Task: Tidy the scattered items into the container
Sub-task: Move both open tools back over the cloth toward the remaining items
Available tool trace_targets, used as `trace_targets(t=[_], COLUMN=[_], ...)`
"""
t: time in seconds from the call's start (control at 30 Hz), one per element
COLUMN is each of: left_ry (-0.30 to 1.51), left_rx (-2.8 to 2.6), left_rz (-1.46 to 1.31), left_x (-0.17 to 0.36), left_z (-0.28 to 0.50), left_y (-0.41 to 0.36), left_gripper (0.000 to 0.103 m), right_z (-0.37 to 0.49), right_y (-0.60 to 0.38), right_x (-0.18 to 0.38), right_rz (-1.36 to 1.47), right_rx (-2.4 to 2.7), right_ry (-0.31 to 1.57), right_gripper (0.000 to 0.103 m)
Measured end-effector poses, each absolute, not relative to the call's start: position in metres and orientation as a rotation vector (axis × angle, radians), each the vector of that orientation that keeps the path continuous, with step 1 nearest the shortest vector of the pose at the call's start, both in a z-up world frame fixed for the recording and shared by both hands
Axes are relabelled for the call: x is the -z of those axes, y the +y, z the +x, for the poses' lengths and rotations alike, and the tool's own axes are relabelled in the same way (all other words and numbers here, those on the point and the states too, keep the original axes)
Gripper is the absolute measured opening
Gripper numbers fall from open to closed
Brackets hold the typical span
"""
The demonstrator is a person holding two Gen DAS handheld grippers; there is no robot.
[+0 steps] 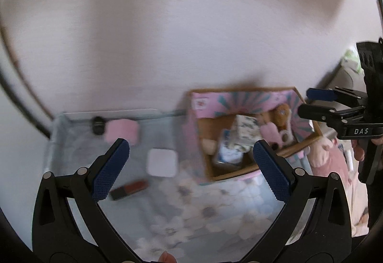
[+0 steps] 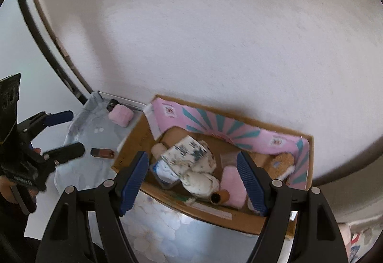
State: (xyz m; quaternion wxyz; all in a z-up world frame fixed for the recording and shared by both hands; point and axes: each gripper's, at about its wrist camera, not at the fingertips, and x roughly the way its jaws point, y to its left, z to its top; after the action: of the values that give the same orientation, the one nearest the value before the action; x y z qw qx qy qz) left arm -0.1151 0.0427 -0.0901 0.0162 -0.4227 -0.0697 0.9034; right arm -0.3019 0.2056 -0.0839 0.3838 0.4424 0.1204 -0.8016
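Right wrist: toy-filled cardboard box (image 2: 249,220)

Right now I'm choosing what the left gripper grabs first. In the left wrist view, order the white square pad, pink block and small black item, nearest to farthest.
From the left gripper:
1. White square pad, between the open fingers.
2. Pink block, left, near the wall.
3. Small black item, beside the block, farther left.

Cardboard box (image 2: 244,217) holds toiletries; lipstick (image 1: 129,189) and pink block (image 1: 123,131) lie outside.
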Motion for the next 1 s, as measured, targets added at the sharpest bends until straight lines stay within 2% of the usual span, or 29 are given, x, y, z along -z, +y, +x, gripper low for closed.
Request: trace_targets(t=[0.27, 0.5, 0.67, 0.73, 1.0], left_ry=[-0.266, -0.323, -0.369, -0.416, -0.588], left_rx=[-2.962, -3.013, -3.003, -2.958, -2.901], left_rz=[-1.309, -1.355, -1.435, -1.501, -1.623], left_x=[0.067, 0.071, 0.107, 0.137, 0.214], left_z=[-0.082, -0.062, -0.052, -0.052, -0.066], left_y=[-0.017, -0.053, -0.055, -0.053, -0.057], left_gripper=[0.103, 0.103, 0.103, 0.103, 0.103], right_z=[-0.296, -0.283, -0.277, -0.273, -0.286], right_y=[0.168, 0.117, 0.078, 0.061, -0.011], right_x=[0.059, 0.051, 0.063, 0.074, 0.146], right_rz=[1.074, 1.051, 1.078, 1.102, 1.349], right_rx=[1.954, 1.854, 1.788, 1.753, 1.652], right_ry=[0.288, 0.335, 0.329, 0.318, 0.184], right_gripper=[0.072, 0.072, 0.072, 0.072, 0.072])
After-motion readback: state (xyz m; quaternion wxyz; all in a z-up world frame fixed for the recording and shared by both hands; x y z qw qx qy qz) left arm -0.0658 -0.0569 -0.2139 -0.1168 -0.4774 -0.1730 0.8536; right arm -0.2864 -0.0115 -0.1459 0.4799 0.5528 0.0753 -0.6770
